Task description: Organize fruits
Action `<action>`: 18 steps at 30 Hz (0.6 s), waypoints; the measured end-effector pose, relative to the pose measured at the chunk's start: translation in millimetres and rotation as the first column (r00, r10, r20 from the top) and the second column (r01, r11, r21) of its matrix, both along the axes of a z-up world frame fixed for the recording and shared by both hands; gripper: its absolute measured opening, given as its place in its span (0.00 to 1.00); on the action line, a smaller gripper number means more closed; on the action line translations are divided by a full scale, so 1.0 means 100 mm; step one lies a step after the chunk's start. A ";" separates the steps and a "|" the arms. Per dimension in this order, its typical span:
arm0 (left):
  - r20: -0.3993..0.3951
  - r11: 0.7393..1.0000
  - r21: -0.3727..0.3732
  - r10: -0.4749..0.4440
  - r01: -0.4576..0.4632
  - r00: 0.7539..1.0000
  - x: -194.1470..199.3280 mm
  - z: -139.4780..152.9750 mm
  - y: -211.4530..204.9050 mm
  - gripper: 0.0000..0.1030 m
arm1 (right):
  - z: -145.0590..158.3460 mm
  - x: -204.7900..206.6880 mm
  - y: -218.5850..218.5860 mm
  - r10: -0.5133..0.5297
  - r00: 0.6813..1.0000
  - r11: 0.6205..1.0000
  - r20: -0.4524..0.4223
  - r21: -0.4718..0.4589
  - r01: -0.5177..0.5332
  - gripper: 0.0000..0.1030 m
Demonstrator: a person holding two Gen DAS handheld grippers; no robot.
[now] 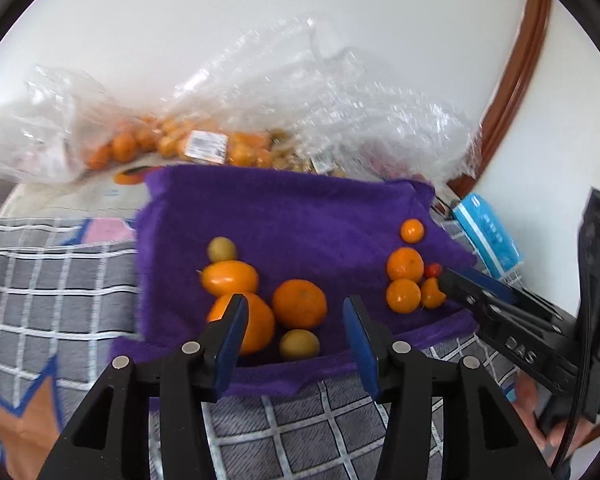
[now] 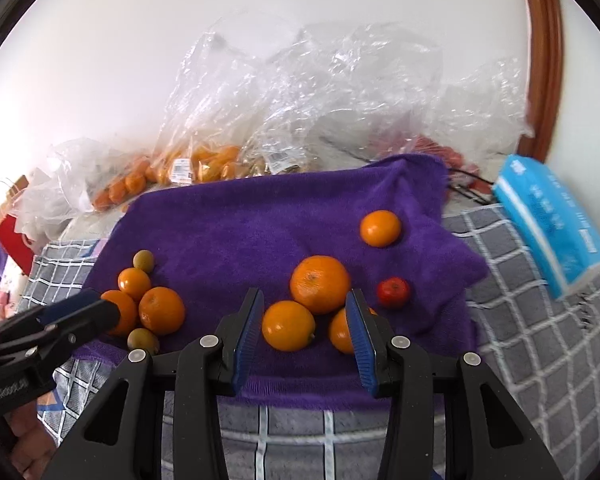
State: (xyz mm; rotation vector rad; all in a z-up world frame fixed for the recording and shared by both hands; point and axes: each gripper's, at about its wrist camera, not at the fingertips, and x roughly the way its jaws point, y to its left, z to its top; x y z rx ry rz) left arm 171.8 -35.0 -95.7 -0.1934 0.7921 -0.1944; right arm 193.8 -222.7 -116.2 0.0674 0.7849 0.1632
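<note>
A purple towel holds two fruit clusters. The left cluster has oranges, an oval orange fruit and two small green-yellow fruits. The right cluster has oranges, one apart at the back, and a small red fruit. My left gripper is open and empty over the left cluster. My right gripper is open and empty over the right cluster, one orange between its fingers without contact.
Clear plastic bags with oranges and other fruit lie behind the towel against the white wall. A blue tissue pack lies to the right. A grey checked cloth covers the table. A brown frame stands at the right.
</note>
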 end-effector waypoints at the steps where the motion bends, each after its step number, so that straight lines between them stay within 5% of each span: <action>1: 0.009 1.000 -0.001 0.012 -0.012 1.000 -0.06 0.08 0.03 0.46 | 0.06 -0.05 -0.01 -0.006 1.000 1.000 -0.002 -0.004 0.006 0.43; 6: 0.000 0.997 0.039 0.064 -0.064 0.998 -0.25 0.35 0.10 0.56 | 0.36 -0.30 -0.08 -0.063 0.998 0.998 0.006 -0.005 0.063 0.55; 13: 0.051 0.987 0.107 0.112 -0.117 0.992 -0.64 0.76 0.07 0.78 | 0.75 -0.66 -0.16 -0.104 0.994 0.995 -0.010 -0.006 0.104 0.58; 18: 0.087 0.981 0.138 0.127 -0.138 0.988 -0.90 1.00 0.02 0.87 | 1.07 -0.98 -0.17 -0.112 0.992 0.993 0.054 -0.035 0.114 0.85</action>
